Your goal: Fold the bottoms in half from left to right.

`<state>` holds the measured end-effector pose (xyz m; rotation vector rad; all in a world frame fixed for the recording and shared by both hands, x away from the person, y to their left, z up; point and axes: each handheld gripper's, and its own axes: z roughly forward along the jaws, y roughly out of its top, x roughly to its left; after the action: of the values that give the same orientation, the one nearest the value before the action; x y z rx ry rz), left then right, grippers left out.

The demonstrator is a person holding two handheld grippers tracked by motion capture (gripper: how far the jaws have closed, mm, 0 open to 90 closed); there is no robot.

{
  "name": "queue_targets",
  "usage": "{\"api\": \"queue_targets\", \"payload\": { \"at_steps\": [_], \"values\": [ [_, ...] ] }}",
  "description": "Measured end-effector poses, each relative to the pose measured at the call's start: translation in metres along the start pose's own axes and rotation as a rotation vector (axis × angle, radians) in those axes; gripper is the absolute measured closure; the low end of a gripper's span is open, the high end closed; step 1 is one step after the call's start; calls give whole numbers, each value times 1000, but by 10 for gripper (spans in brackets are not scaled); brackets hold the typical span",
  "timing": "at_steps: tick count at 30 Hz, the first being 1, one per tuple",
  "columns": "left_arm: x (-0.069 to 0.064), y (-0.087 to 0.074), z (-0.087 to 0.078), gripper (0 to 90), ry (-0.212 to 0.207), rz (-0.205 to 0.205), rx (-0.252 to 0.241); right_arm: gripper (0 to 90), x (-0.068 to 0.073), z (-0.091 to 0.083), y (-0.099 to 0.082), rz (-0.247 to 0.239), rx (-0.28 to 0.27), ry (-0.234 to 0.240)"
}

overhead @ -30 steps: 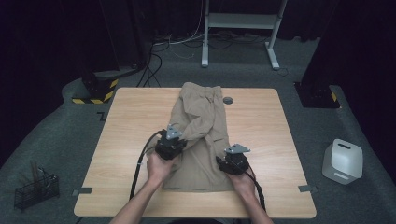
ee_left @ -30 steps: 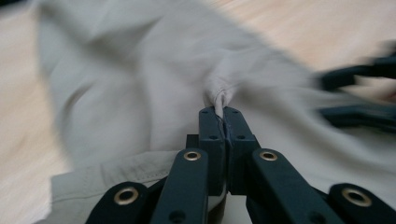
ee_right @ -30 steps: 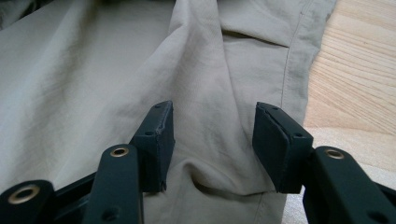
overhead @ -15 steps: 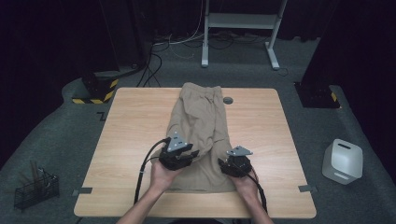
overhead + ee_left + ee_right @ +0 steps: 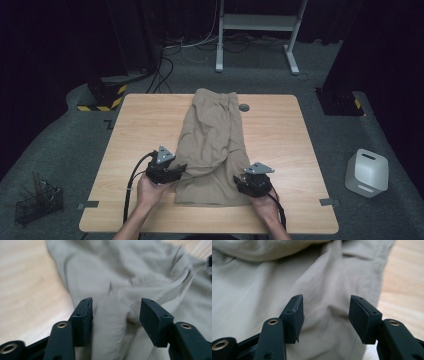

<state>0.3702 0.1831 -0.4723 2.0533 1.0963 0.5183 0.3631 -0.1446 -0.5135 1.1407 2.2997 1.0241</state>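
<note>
A pair of khaki shorts lies lengthwise on the wooden table, waistband at the far edge. My left gripper sits at the shorts' near left edge, jaws open, over a raised fold of cloth. My right gripper is at the near right corner of the shorts, open as well, with flat fabric under its jaws and bare table to its right. Nothing is pinched in either gripper.
A small dark round grommet is set in the table beside the waistband. On the floor stand a white container at right, a black wire basket at left and a white stand behind the table.
My left gripper has pulled back toward the near left edge of the shorts, and the folded-over cloth it held now lies flatter. The right gripper shifted only slightly.
</note>
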Motion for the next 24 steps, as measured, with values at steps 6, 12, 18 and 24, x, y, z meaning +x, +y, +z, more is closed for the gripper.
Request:
{"api": "queue_targets", "payload": {
  "at_steps": [6,12,18,24],
  "values": [
    [3,-11,34,628,-1,-14,89,462,3,6,-6,-4,29,-1],
    [18,1,58,844,54,8,129,462,1,24,7,-3,17,-7],
    [17,21,30,871,29,-46,-24,463,2,37,18,11,15,-22],
    [-40,16,1,875,-149,139,-47,457,4,31,15,-15,27,13]
  ]
}}
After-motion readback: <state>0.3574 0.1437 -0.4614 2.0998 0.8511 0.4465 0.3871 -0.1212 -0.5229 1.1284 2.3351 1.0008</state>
